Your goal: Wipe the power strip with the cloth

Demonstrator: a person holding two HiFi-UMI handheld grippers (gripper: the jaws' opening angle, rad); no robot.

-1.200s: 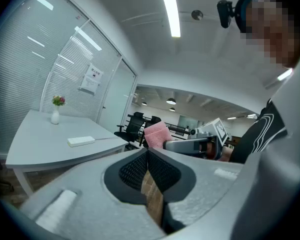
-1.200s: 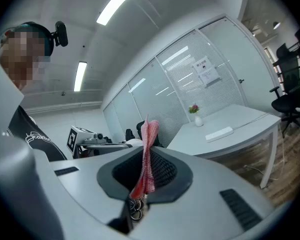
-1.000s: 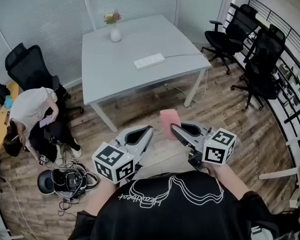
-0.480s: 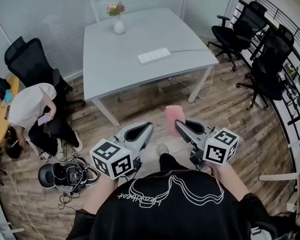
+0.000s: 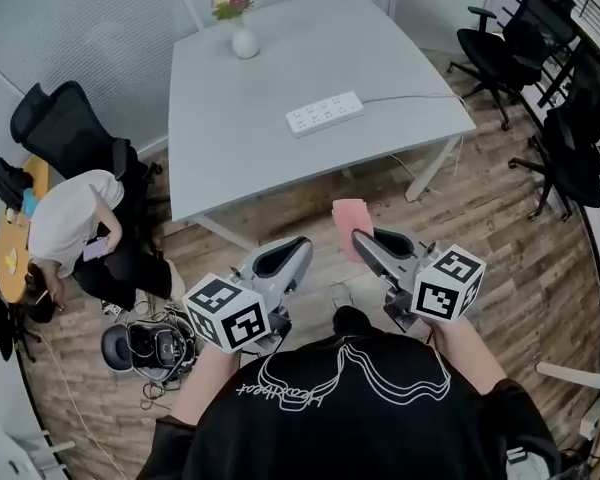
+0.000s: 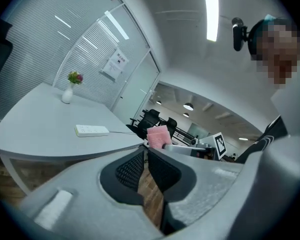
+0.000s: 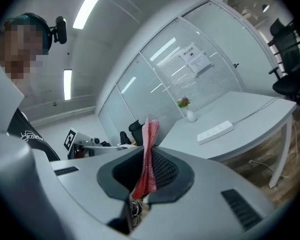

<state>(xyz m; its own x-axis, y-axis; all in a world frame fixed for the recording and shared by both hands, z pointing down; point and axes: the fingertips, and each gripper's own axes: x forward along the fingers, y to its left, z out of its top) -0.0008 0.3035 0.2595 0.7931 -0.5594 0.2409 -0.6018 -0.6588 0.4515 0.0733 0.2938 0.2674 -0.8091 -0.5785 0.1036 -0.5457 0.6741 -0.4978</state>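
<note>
Wiping not begun: right gripper [image 5: 358, 240] clamps the cloth [image 5: 347, 220], left gripper [image 5: 300, 250] narrowed on nothing; power strip [image 5: 325, 113] lies untouched on the table [image 5: 240, 158] well ahead (approach and every stroke remain).

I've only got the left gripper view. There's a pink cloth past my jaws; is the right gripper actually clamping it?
Observer: Yes. The right gripper is shut on the cloth, which stands upright between its jaws.
Operator: Anyone near the table?
Observer: A person in a white top is bent over left of the table.
Operator: Floor hazards?
Observer: Dark gear lies on the floor near the left gripper.
</note>
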